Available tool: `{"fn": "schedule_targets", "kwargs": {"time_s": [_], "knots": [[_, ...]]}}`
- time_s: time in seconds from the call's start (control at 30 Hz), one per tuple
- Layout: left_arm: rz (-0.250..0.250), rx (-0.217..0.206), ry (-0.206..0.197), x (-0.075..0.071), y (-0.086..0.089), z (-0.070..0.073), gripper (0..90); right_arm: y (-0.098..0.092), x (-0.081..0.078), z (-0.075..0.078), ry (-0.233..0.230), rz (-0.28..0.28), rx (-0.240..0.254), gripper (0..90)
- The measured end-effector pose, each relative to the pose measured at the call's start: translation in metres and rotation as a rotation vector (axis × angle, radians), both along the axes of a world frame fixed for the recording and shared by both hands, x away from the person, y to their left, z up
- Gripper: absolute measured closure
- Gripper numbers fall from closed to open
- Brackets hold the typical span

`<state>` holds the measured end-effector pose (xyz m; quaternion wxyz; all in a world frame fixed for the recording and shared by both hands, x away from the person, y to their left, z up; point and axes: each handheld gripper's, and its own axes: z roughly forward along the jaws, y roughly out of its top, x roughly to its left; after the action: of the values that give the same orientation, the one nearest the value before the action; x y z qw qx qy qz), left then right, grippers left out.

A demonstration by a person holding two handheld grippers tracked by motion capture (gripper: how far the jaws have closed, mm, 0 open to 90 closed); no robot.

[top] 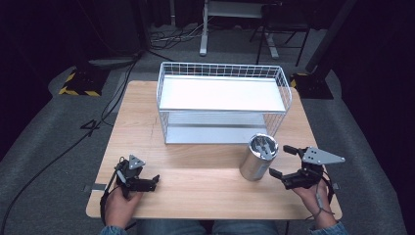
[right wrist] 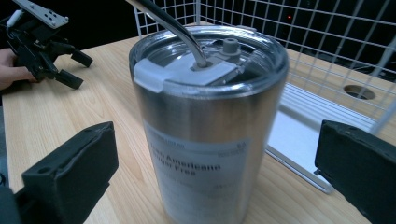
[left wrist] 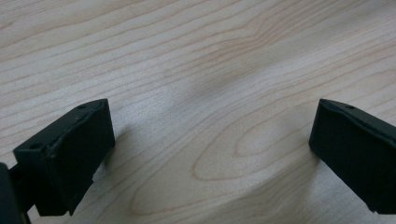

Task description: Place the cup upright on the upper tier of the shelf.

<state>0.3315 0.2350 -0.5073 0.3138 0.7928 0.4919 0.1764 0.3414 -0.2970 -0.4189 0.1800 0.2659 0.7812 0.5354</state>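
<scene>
Two tongs, right tongs beside one tumbler; one rack.

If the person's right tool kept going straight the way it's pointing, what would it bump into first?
Most likely the steel tumbler. The right tool is open and points straight at it, one jaw to each side, so the cup would slip between the jaws. The wire rack stands behind it.

A pale wooden counter is standing on grey carpet. Black cables are trailing at left. Dark furniture legs are showing along the top, yellow-black striped bases at upper left.
</scene>
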Motion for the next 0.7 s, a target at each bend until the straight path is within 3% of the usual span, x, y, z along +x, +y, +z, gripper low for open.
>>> {"fn": "schedule_targets", "kwargs": {"time_s": [0.27, 0.7], "knots": [[-0.002, 0.001, 0.002, -0.001, 0.000, 0.000, 0.5, 0.023, 0.017, -0.008, 0.017, 0.046, 0.000, 0.0], [-0.002, -0.001, 0.001, -0.001, 0.000, 0.000, 0.5, 0.037, 0.032, -0.020, 0.012, 0.044, 0.022, 0.0]]}}
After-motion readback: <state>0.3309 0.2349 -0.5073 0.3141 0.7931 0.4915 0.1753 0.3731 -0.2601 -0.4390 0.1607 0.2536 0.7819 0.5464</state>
